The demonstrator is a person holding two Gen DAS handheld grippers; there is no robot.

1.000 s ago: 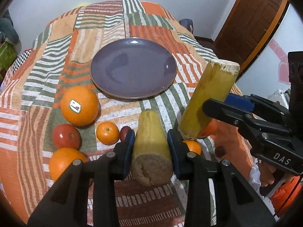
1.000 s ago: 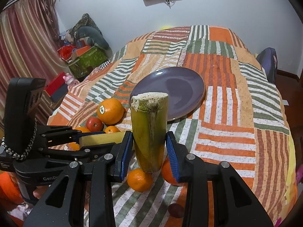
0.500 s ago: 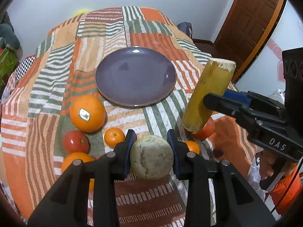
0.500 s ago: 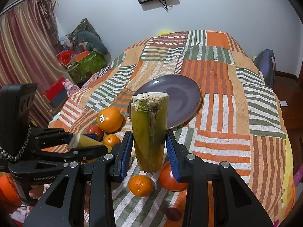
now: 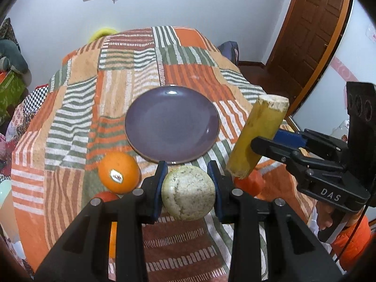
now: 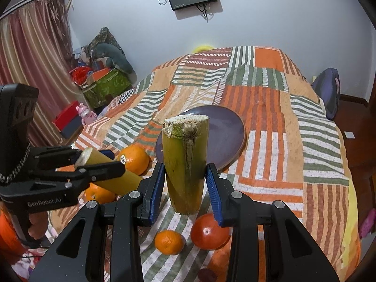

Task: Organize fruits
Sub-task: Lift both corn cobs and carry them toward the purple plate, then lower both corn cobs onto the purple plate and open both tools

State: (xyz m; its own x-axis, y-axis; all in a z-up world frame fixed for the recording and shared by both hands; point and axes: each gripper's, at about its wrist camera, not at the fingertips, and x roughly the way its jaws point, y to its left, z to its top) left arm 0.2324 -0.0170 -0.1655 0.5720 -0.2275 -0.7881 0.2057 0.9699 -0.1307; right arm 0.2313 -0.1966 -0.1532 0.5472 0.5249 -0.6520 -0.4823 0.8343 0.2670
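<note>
Above a patchwork-covered bed (image 5: 77, 108), the left hand-held gripper (image 5: 188, 188) clamps one sugarcane piece (image 5: 188, 192) end-on near the purple plate (image 5: 171, 122); the right hand-held gripper (image 6: 185, 185) grips another sugarcane piece (image 6: 185, 162) upright over oranges (image 6: 168, 242).

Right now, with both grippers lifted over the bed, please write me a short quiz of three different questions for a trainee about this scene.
1. True or false: the purple plate has fruit on it.
2. Multiple choice: what does the left gripper hold? A) an orange B) a yellow-green cane piece C) nothing
3. Fill in: the cane piece in the right gripper stands nearly ____.

Key:
1. False; the plate is bare, and the stickered orange lies beside it on the striped blanket.
2. B; its cut end faces the left wrist camera.
3. Upright, with its cut top above the jaws.
</note>
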